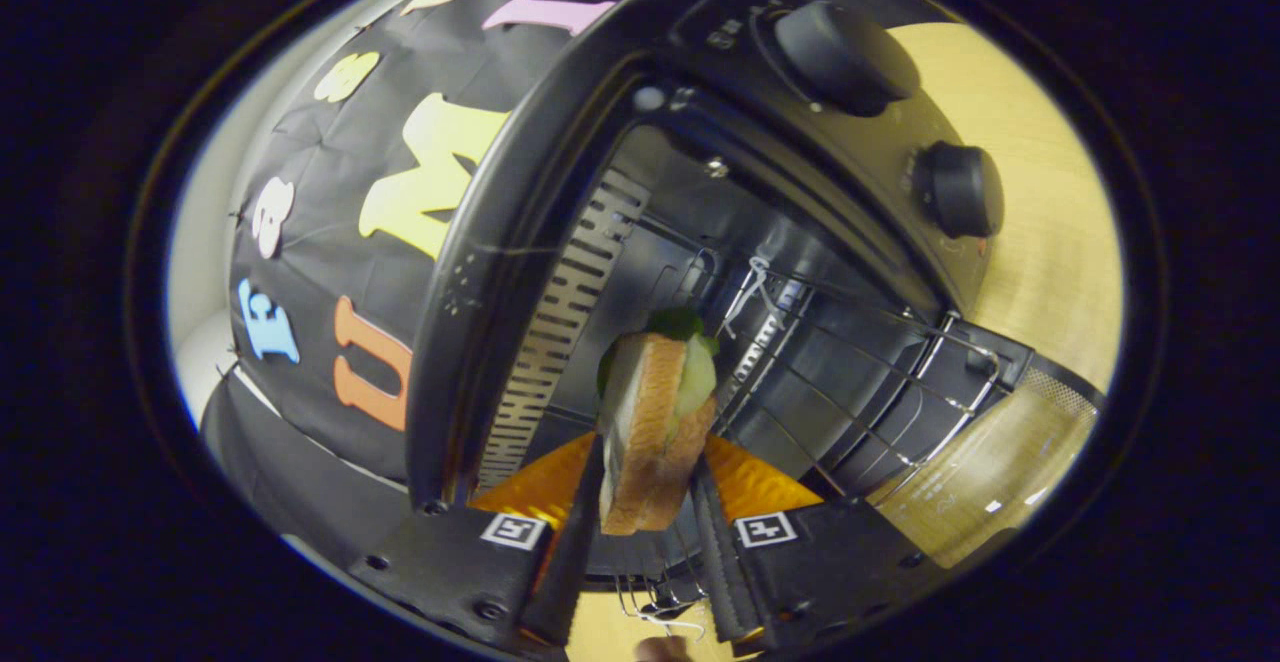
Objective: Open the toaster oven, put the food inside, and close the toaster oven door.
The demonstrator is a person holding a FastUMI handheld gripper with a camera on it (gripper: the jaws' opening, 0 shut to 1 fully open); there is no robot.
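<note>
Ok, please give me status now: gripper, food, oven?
Gripper shut on sandwich, held on edge. Toaster oven door open, wire rack just ahead. Nothing between sandwich and rack.

There is one toaster oven (560, 172), and its door is open. On its front panel I count two round knobs (845, 54). Inside the oven there is one wire rack (880, 362). There is one sandwich (655, 427); it is made of two slices of bread with one green leaf between them. One gripper (648, 517) is there, with two fingers (568, 552), and both press on the sandwich. Everything stands on one wooden table (1040, 242).
</note>
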